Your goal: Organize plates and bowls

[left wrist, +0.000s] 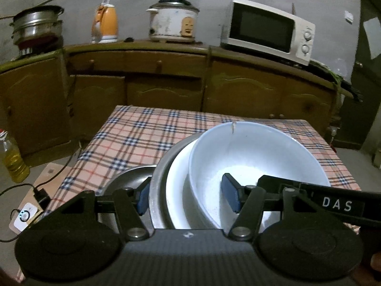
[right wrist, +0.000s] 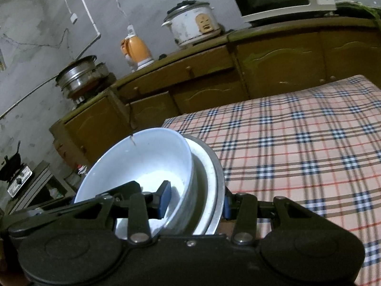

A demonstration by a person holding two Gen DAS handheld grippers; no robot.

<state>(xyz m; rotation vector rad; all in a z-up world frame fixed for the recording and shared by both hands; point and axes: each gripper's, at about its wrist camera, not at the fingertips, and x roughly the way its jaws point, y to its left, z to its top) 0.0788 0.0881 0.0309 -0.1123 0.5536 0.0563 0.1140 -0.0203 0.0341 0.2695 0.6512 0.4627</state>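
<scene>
A white bowl (left wrist: 257, 157) with a cracked rim sits tilted inside a white dish (left wrist: 178, 190), which sits inside a steel basin (left wrist: 158, 186). My left gripper (left wrist: 188, 195) is shut on the near edge of this stack, one finger outside the basin, one inside the bowl. My right gripper (right wrist: 196, 202) is shut on the same stack (right wrist: 142, 164) from the other side. The stack is held above the plaid tablecloth (right wrist: 297, 143). A steel plate (left wrist: 133, 176) lies on the cloth to the left.
A wooden cabinet (left wrist: 166, 81) stands behind the table with a microwave (left wrist: 269, 31), rice cooker (left wrist: 173, 21), orange kettle (left wrist: 104, 21) and steel pots (left wrist: 38, 26). An oil bottle (left wrist: 13, 159) and a charger with cables (left wrist: 26, 214) lie at the left.
</scene>
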